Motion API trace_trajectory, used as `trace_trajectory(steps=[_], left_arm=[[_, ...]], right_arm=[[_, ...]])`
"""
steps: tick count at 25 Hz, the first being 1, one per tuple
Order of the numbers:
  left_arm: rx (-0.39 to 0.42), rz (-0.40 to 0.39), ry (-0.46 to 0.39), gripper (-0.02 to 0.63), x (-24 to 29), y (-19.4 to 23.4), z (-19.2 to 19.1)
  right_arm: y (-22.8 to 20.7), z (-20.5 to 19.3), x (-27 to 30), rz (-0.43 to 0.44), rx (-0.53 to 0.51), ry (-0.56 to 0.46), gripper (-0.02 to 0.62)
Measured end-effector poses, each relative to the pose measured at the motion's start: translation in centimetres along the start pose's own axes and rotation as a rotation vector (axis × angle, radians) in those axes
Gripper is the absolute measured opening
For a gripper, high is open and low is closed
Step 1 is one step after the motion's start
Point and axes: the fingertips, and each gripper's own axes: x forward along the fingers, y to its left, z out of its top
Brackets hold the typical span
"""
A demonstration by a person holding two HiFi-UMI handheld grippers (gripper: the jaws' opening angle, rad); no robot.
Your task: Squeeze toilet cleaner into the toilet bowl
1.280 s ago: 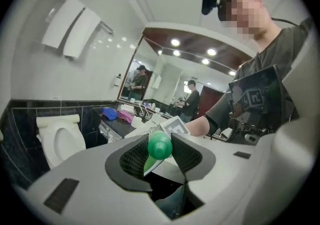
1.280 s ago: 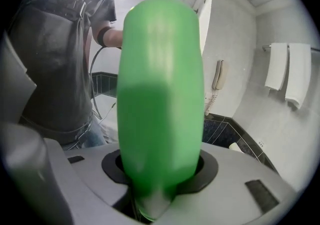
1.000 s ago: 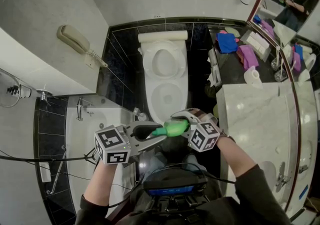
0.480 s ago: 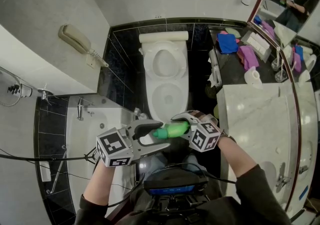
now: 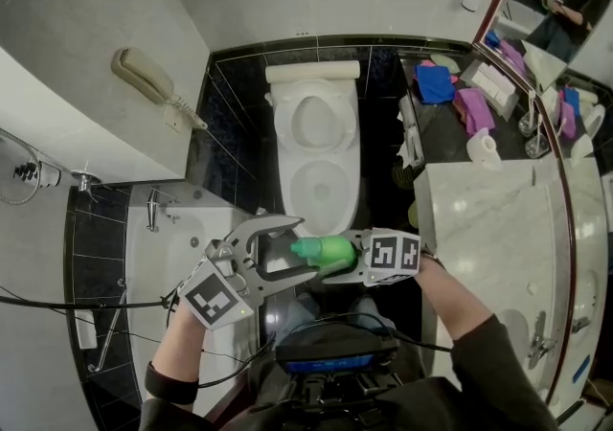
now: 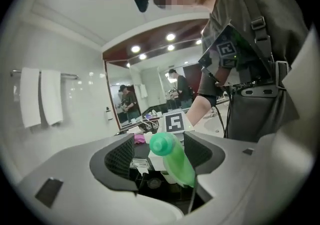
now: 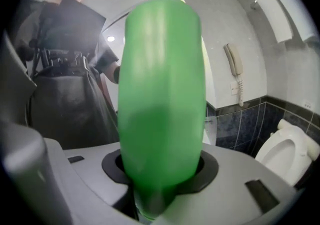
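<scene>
A green toilet cleaner bottle (image 5: 329, 249) lies sideways in front of the white toilet (image 5: 316, 156), whose lid is up and bowl (image 5: 321, 185) uncovered. My right gripper (image 5: 351, 253) is shut on the bottle's body, which fills the right gripper view (image 7: 160, 94). My left gripper (image 5: 306, 247) reaches in from the left, its jaws opening on either side of the bottle's capped tip (image 6: 161, 144). The pads (image 6: 120, 156) stand clear of the cap.
A marble counter (image 5: 488, 218) with a mirror is to the right. Beyond it a dark shelf (image 5: 436, 127) carries cloths and a paper roll (image 5: 484, 145). A bathtub (image 5: 172, 228) lies to the left. A wall phone (image 5: 144, 75) hangs on the left wall.
The left gripper's jaws have spread wide from around the bottle's cap, and its cube has dropped lower left. The right gripper has rolled a little and still holds the bottle.
</scene>
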Motion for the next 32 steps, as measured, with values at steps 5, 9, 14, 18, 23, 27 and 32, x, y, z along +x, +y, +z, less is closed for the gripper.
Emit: trace_trajectory(steps=[5,9,14,18,23,27,32], left_arm=[[0.076,-0.058,0.031,0.314,-0.8,0.3,0.1],[0.123,-0.068,0.034,0.293,-0.9,0.1,0.2],[0.13,-0.085,0.047,0.245,-0.4,-0.6,0.0],[0.121,-0.096,0.042,0.156,-0.3,-1.2,-0.1],[0.052,-0.116,0.027,0.152,-0.2,-1.2,0.0],[-0.085,-0.125,0.007,0.152,-0.1,-1.1,-0.1],[-0.293,-0.092,-0.006,0.15,0.3,-0.9,-0.8]], right_arm=[[1.4,0.0,0.7,0.106,0.044,-0.026,0.189],[2.0,0.1,0.9,0.131,0.048,0.004,0.189],[1.7,-1.0,1.2,0.129,0.035,0.012,0.189],[1.5,-0.5,0.9,0.12,0.033,0.009,0.189],[0.8,-0.3,0.5,0.053,-0.003,0.035,0.189],[-0.8,-0.7,0.1,-0.057,-0.077,0.065,0.189],[-3.3,-1.8,-0.6,-0.222,-0.171,0.112,0.189]])
